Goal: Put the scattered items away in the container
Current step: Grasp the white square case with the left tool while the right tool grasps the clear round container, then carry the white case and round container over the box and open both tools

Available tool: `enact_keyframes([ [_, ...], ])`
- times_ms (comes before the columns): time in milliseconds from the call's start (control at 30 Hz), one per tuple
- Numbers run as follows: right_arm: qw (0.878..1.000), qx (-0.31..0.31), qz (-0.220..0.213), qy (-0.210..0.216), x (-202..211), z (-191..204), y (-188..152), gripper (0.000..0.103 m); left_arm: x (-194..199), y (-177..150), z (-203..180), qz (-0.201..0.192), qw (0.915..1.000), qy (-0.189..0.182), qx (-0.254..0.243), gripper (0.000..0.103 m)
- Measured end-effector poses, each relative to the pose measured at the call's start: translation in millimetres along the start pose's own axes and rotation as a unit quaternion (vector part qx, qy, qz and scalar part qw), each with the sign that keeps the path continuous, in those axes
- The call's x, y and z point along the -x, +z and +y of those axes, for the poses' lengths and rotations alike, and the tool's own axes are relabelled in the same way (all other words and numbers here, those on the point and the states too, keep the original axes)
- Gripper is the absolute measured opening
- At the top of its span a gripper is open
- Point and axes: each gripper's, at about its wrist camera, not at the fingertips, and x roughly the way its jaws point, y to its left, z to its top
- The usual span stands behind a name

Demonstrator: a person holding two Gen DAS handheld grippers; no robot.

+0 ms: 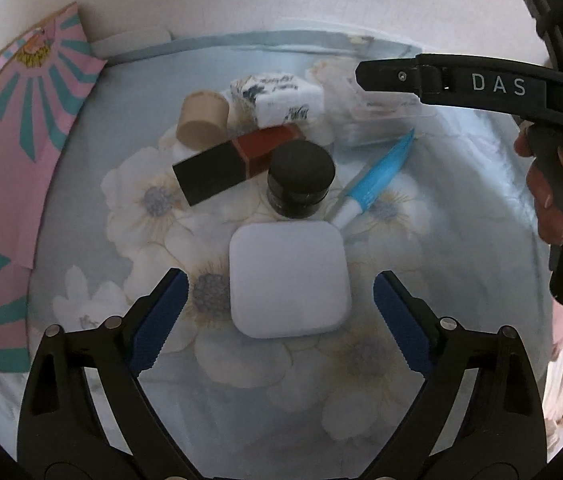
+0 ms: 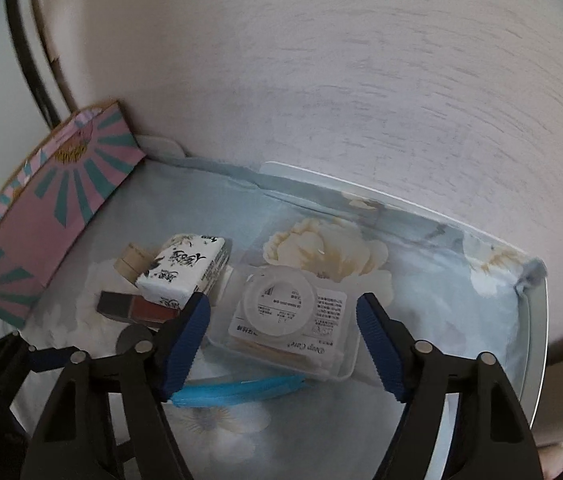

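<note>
Pink cardboard with teal rays marks the container, a box [image 2: 47,216] standing at the far left edge of the flower-printed cloth [image 1: 93,208] on the table, and as far as I can see nothing has gone into it; its inside is hidden from both cameras, so I cannot be sure. Everything I can count lies loose on the cloth: a white rounded-square case [image 1: 289,278], a black-lidded jar [image 1: 300,178], a black-and-red lipstick box [image 1: 237,162], a beige cylinder [image 1: 201,120], a printed tissue pack [image 1: 281,100], a blue-handled small tool [image 1: 377,176] and a clear cotton-swab box [image 2: 293,320]. My left tongs [image 1: 281,308] are spread wide with the white case between the blue pads, not touching it. My right tongs [image 2: 283,336] are likewise wide apart, framing the swab box without contact, with the blue tool lying just in front. I judge the tidying at its very start: two grasps are lined up, none made, and all seven visible items remain to be carried over to the pink box.
</note>
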Motion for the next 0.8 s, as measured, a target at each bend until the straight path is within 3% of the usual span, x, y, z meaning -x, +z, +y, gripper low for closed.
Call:
enact_keyframes([
  [133, 1.0, 0.019, -0.001, 0.004, -8, 2, 2, 0.067, -3, -3, -1, -0.006, 1.0, 0.007, 0.002, 0.089],
  [267, 1.0, 0.018, -0.005, 0.01, -14, 2, 4, 0.054, -1, -5, -2, -0.015, 0.9997, 0.019, -0.003, 0.083],
  [367, 1.0, 0.023, -0.01, 0.016, -13, 3, 4, 0.039, 1, -6, -4, -0.022, 0.9993, 0.029, -0.013, 0.066],
  [400, 0.999, 0.026, -0.01, 0.016, -13, 4, 3, 0.039, 4, -5, -4, -0.025, 0.9991, 0.029, -0.014, 0.059],
  [667, 0.999, 0.027, -0.02, 0.022, -4, 13, 6, 0.039, 14, -2, 0, -0.03, 0.9993, 0.019, -0.015, 0.059],
  [800, 0.999, 0.022, -0.023, 0.019, 9, 18, 11, 0.039, 38, 6, 5, -0.041, 0.9989, 0.013, -0.017, 0.059],
])
